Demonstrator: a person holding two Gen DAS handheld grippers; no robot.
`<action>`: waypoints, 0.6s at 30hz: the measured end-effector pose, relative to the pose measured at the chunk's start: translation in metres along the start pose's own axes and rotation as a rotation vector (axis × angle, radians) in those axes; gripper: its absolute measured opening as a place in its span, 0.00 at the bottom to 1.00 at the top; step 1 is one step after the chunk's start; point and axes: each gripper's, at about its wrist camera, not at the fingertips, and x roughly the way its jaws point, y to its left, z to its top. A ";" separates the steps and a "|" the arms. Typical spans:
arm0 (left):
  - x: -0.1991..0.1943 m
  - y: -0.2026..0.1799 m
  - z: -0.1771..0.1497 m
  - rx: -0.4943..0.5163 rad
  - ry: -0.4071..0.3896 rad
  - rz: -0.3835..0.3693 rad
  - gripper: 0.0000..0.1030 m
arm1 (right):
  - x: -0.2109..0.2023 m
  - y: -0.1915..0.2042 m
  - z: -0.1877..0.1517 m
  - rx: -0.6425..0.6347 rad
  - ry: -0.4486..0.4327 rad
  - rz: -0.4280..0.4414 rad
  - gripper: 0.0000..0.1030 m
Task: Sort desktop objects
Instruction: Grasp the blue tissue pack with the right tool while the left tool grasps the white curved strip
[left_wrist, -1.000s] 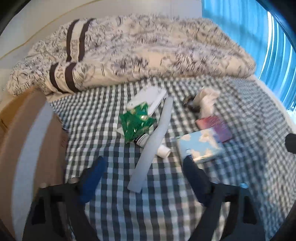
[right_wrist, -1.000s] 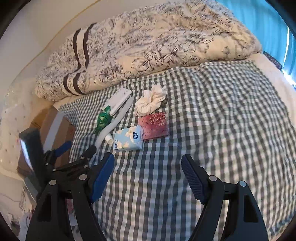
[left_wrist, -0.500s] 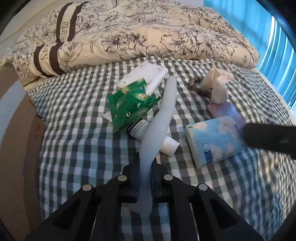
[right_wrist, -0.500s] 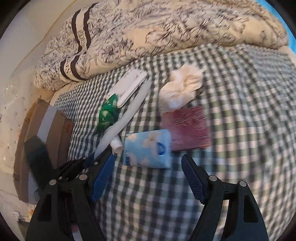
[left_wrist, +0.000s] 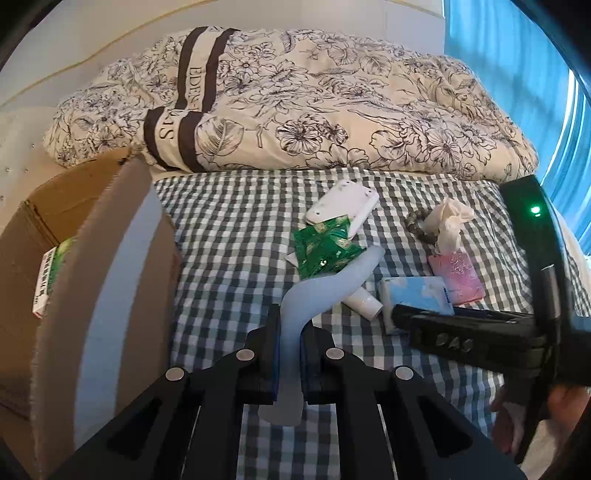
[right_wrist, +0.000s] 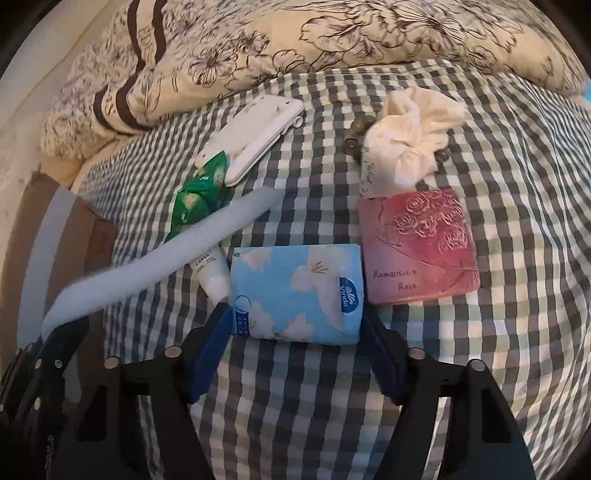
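While the left gripper (left_wrist: 288, 354) clamps the near end of the pale blue strip (left_wrist: 325, 288), the right gripper (right_wrist: 295, 332) straddles the blue tissue pack (right_wrist: 295, 291), jaws spread just outside its short edges. Bare checked sheet (right_wrist: 498, 350) lies rightward; the cardboard box (left_wrist: 55, 258) borders the left.

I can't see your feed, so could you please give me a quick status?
Left gripper shut on the blue strip. Right gripper open, fingers either side of the tissue pack. White tube lies against it.
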 end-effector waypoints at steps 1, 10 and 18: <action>-0.002 0.000 -0.001 0.001 -0.001 0.001 0.07 | -0.005 -0.003 -0.002 0.010 -0.003 0.011 0.61; -0.048 -0.002 0.006 -0.003 -0.068 -0.024 0.07 | -0.071 -0.019 -0.030 0.052 -0.079 0.073 0.61; -0.112 -0.011 0.014 0.021 -0.162 -0.044 0.07 | -0.128 -0.008 -0.053 0.031 -0.149 0.071 0.61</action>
